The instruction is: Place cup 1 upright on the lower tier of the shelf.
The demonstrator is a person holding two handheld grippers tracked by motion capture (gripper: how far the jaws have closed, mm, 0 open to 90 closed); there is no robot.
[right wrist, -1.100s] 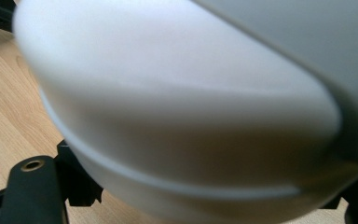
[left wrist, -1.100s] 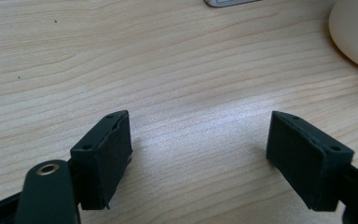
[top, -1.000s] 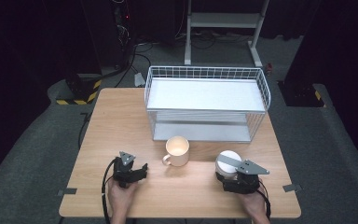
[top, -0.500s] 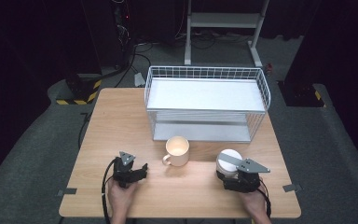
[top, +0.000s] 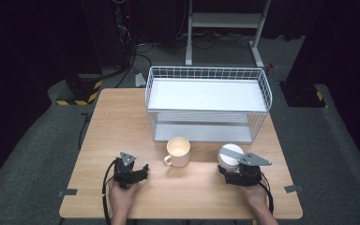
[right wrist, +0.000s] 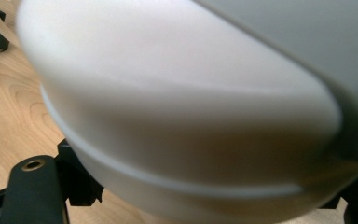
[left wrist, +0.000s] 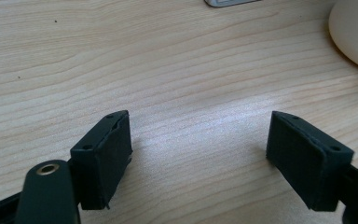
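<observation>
— Left gripper [top: 142,169]?
— Low over the table [top: 98,140], at 8 o'clock from the mug [top: 178,151]. Jaws standing apart, moderately wide, nothing but bare wood grain between the pads [left wrist: 107,154] in the left gripper view. Mug's pale curve up at 1 o'clock in that same view, well clear of the jaws.

— And the right gripper [top: 229,166]?
— At 3 o'clock from the mug, near the table's front edge. Closed around a white bowl [top: 230,154], with one black jaw peeking out under the bowl's rim on each side in the right gripper view. Pads themselves hidden behind the bowl, so contact judged from the snug fit only.

— Where exactly is the bowl?
— Just beside the mug but apart from it, at 5 o'clock from the wire rack [top: 208,101]. Looks tilted, with its round face turned up toward the high camera. Blurred and very close in the right gripper view; hard to say whether resting on the wood or raised off it.

— Rack?
— At 12 o'clock from the mug, standing on the far half of the table, white shelf inside.
</observation>
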